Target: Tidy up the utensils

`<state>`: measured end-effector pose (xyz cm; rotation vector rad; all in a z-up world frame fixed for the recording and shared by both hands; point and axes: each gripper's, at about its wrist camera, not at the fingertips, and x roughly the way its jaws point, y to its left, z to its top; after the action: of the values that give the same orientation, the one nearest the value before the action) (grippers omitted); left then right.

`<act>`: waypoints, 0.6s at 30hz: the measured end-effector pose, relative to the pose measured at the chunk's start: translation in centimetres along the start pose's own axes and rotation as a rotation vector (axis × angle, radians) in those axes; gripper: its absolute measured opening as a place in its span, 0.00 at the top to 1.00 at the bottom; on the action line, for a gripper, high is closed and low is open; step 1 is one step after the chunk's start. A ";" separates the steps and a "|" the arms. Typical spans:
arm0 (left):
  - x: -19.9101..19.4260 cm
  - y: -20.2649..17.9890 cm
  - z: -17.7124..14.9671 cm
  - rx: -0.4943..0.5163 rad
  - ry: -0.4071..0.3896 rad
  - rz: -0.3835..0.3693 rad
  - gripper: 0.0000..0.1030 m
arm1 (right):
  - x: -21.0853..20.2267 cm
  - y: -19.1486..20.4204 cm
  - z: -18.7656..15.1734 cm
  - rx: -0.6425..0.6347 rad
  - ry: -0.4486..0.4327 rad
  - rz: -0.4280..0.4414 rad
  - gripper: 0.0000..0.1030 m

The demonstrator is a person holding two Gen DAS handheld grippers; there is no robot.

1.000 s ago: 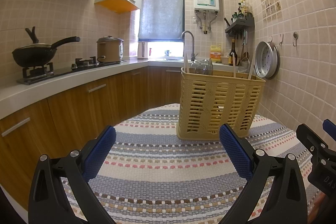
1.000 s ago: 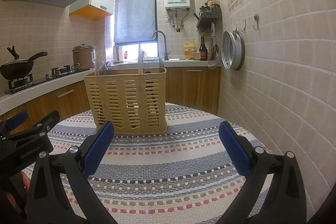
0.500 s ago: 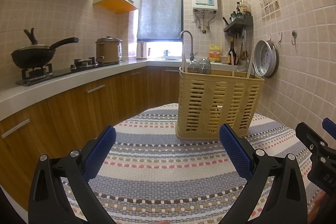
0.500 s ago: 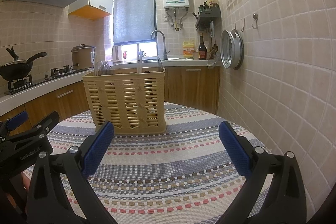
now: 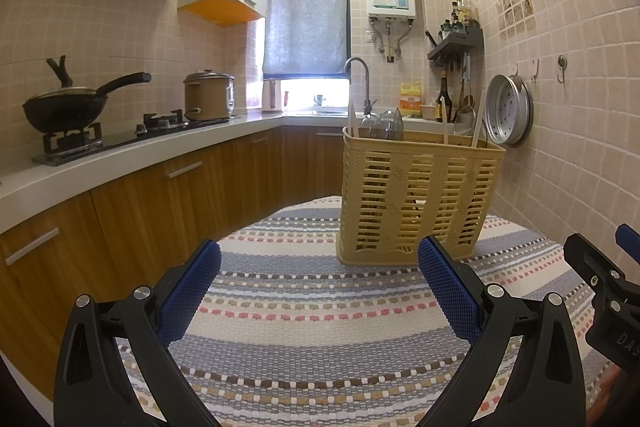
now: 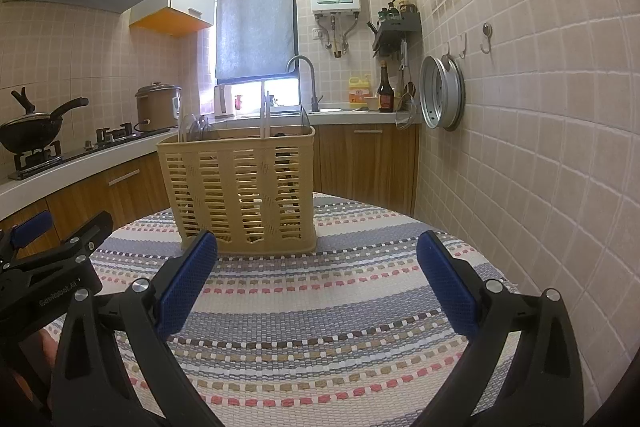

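My left claw (image 5: pixel 320 279) and right claw (image 6: pixel 318 269) both stand wide apart, gripping nothing, above the striped surface (image 5: pixel 312 327). The slatted yellow basket (image 5: pixel 416 199) stands upright at the far side, utensils (image 5: pixel 444 115) upright inside.

Even, bright ceiling light; window (image 5: pixel 308 93) overexposed under blind. Focus sharp throughout. Strong fisheye bending of wall tiles (image 6: pixel 540 131), black vignette at corners. Shadows soft.
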<state>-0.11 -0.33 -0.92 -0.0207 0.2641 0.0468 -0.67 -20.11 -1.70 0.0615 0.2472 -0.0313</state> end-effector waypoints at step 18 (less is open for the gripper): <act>0.1 0.1 0.1 -0.007 0.008 0.005 0.07 | 0.0 0.2 -0.1 -0.003 0.007 -0.002 0.07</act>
<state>0.06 -0.23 -0.82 -0.0267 0.2719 0.0524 -0.67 -19.88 -1.78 0.0586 0.2547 -0.0328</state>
